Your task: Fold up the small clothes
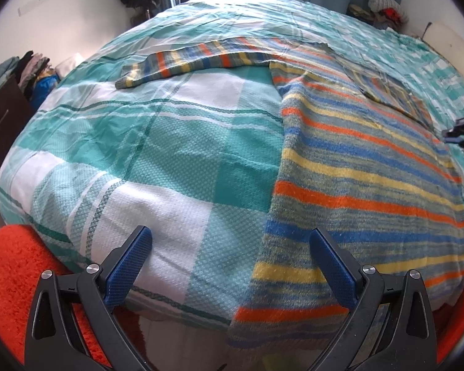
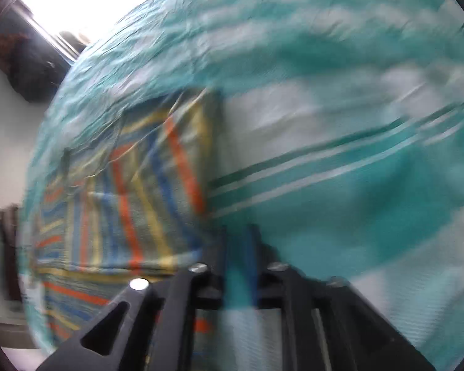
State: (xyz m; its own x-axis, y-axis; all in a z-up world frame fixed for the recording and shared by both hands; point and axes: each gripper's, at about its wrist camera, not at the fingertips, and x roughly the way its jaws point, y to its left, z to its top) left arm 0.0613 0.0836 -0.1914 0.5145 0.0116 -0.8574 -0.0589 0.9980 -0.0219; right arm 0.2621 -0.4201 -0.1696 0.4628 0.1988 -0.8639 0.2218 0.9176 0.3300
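A striped knit sweater [image 1: 365,167] in orange, blue, yellow and grey lies flat on the bed. Its left sleeve [image 1: 182,61] stretches out to the left. Its right sleeve [image 1: 389,92] is folded in over the body. The hem hangs over the near bed edge. My left gripper [image 1: 230,241] is open and empty at the near edge, its right finger [image 1: 331,266] over the hem. The right wrist view is blurred. It shows the sweater [image 2: 133,198] at the left. My right gripper [image 2: 239,238] has its fingers close together over the bedspread, beside the sweater's edge, with nothing between them.
The bed [image 1: 157,142] has a teal and white checked cover. An orange rug [image 1: 18,266] lies on the floor at the near left. A dark cabinet with stacked clothes [image 1: 9,92] stands at the left. More clothes [image 1: 383,6] are piled at the far right.
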